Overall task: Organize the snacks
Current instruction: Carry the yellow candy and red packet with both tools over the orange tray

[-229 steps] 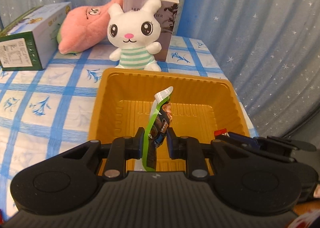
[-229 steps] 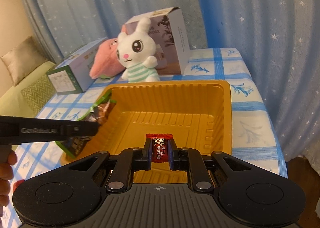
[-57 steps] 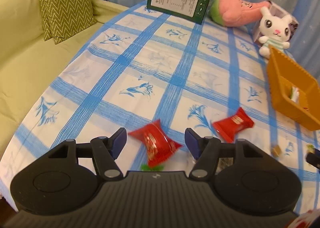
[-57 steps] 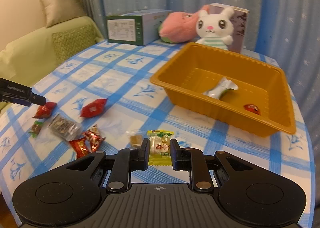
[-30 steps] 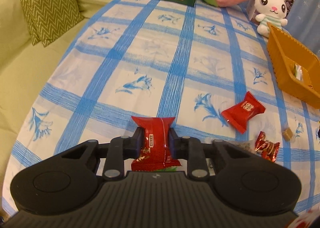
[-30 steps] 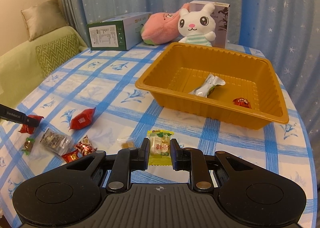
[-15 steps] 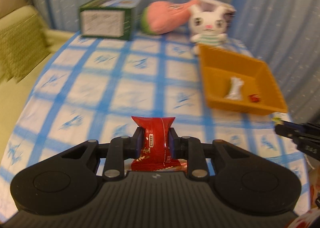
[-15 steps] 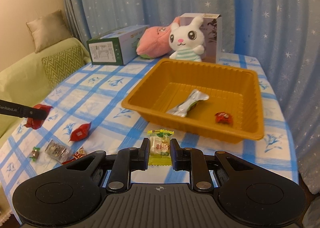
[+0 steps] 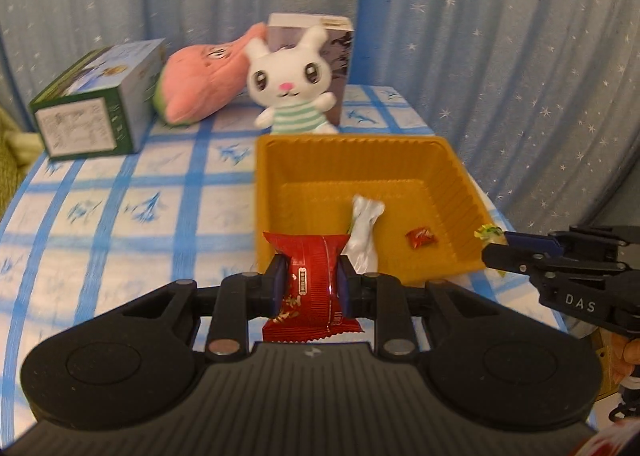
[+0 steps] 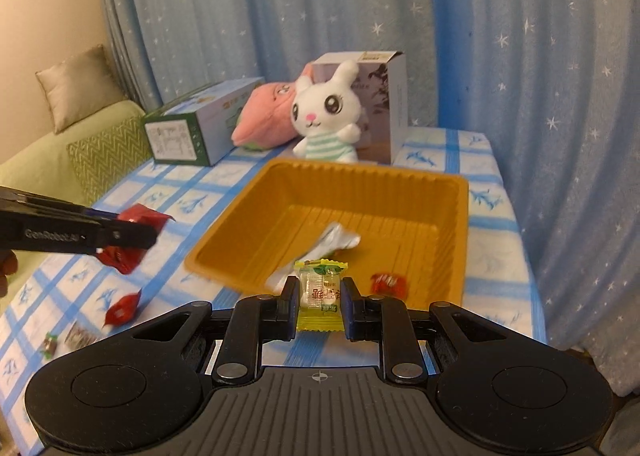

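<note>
Both hands are loaded up here. The left hand-held gripper [image 9: 311, 280] is pinching a red packet [image 9: 312, 288] between its pads, held up off the bench [image 9: 120, 215] just short of the near-left corner of the orange tray [image 9: 272, 159]. From the right wrist view you can see that same left hand-held gripper [image 10: 132, 234] coming in from the left with the red packet [image 10: 134, 217] sticking out both above and below the fingers. The right hand-held gripper [image 10: 322, 302] is clamped on a small yellow candy [image 10: 320, 292] with a green top edge, hanging over the near rim of the tray [image 10: 460, 223]. Inside the tray there's already a silver wrapper [image 10: 336, 240] lying about mid-floor and a little red candy [image 10: 388, 284] toward the near right side. Still out on the checked cloth to the left: another red candy [image 10: 122, 308] and a couple of small snacks [image 10: 76, 338] near the edge, kinda blurry. Behind the tray sits a bunny plush [image 10: 326, 115], a pink plush [image 10: 264, 115], a green box [image 10: 192, 127] and a grey box [image 10: 380, 95].
</note>
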